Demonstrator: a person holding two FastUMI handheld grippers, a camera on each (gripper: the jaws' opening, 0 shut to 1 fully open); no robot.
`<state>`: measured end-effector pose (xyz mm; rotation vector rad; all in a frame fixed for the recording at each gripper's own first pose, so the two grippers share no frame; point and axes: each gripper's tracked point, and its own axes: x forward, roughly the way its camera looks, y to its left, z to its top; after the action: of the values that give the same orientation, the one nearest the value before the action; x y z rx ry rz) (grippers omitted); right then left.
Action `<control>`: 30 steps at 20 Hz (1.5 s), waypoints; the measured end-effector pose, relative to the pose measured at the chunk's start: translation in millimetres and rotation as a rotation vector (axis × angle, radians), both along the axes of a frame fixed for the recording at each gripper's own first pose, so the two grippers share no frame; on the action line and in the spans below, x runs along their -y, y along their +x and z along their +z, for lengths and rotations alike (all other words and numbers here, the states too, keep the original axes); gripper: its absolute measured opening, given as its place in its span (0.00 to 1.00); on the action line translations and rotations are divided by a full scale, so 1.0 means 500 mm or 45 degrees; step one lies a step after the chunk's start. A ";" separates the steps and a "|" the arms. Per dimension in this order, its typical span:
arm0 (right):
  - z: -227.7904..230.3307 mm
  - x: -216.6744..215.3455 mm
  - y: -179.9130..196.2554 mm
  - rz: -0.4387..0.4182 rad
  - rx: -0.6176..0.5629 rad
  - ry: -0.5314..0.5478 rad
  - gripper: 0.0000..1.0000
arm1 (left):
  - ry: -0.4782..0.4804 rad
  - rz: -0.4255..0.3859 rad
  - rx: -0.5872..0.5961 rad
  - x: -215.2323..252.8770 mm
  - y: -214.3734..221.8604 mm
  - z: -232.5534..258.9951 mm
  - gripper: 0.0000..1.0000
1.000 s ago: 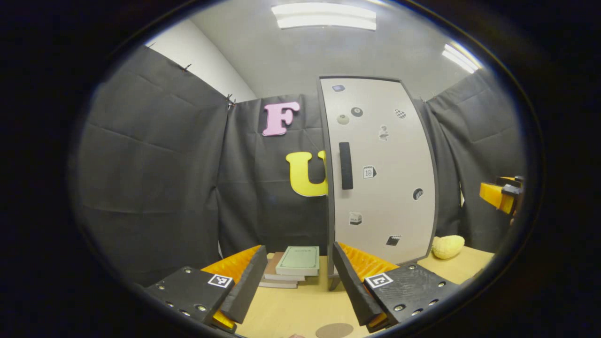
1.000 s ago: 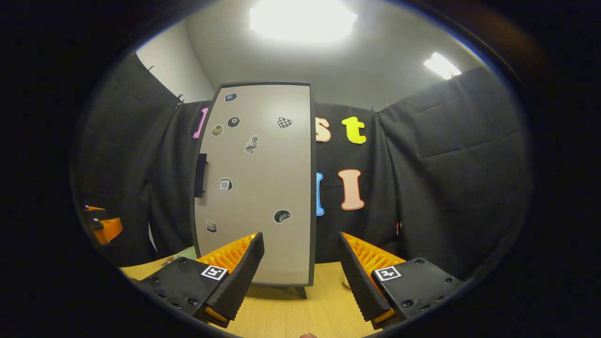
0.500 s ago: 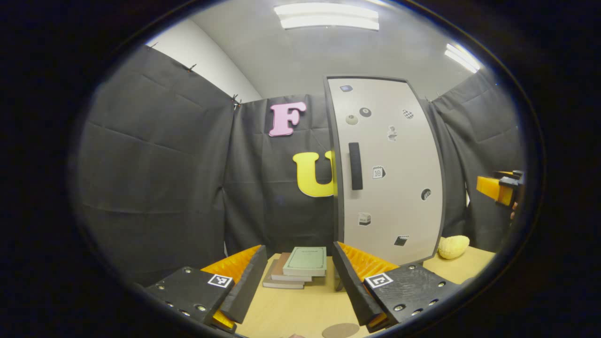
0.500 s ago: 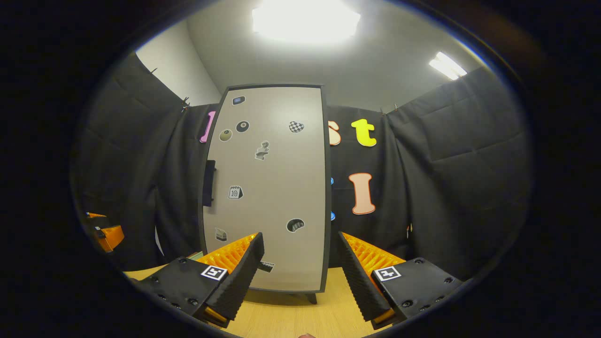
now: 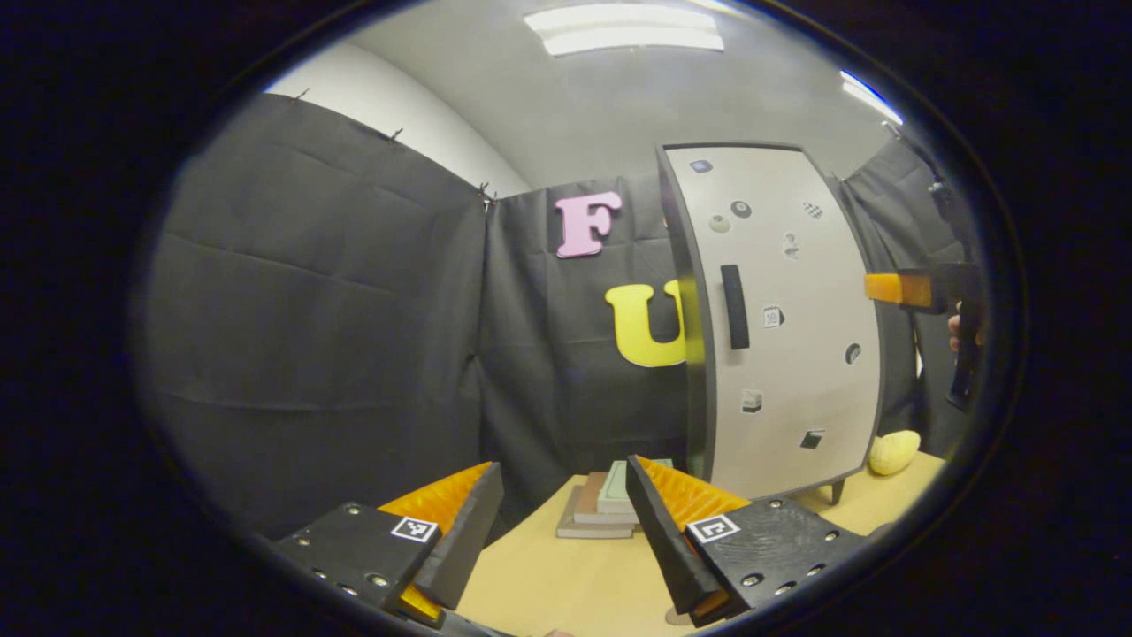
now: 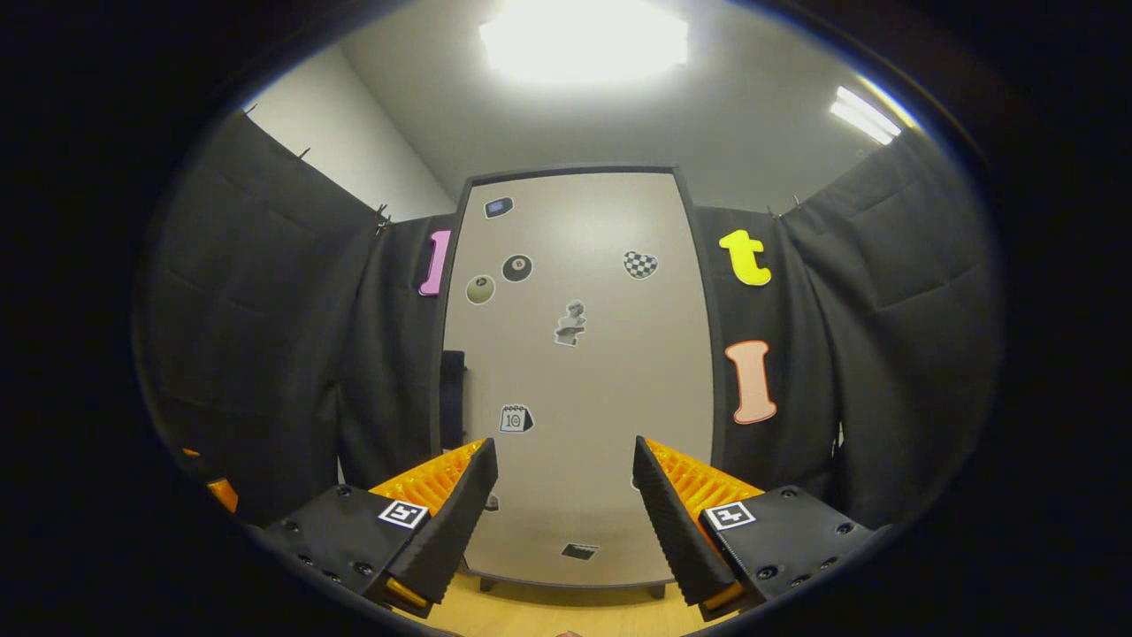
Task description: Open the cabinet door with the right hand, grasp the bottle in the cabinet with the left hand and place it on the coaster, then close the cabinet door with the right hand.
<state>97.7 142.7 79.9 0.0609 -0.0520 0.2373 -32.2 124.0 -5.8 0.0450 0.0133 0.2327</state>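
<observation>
Cabinet door point(image 6: 579, 372) faces the right gripper point(image 6: 566, 522) squarely, shut, with stickers scattered over it and its dark handle point(image 6: 452, 398) at its left edge. That gripper's fingers are spread apart, holding nothing. In the left gripper view the door point(image 5: 787, 318) stands to the right, books point(image 5: 594, 513) stacked on the table point(image 5: 548, 579) beside it. The left gripper point(image 5: 562, 540) is also spread wide and empty.
</observation>
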 end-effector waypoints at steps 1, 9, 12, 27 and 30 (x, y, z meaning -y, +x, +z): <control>0.007 -0.020 0.012 0.018 -0.002 0.007 0.97 | 0.000 0.024 -0.004 -0.020 -0.008 -0.001 0.87; 0.014 -0.159 0.094 0.100 -0.060 0.007 0.98 | 0.017 0.176 -0.039 -0.144 -0.063 -0.028 0.84; 0.014 -0.195 0.128 0.096 -0.057 -0.006 0.97 | 0.018 0.211 -0.058 -0.178 -0.078 -0.041 0.84; -0.019 -0.334 0.263 0.093 -0.167 -0.074 0.91 | 0.008 0.306 -0.116 -0.288 -0.103 -0.078 0.84; -0.035 -0.343 0.278 0.085 -0.234 -0.059 0.67 | 0.012 0.308 -0.108 -0.296 -0.105 -0.076 0.84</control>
<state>236.8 314.3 62.2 0.0378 0.1387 0.2985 -84.5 271.8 -43.6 0.0629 0.1022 0.4726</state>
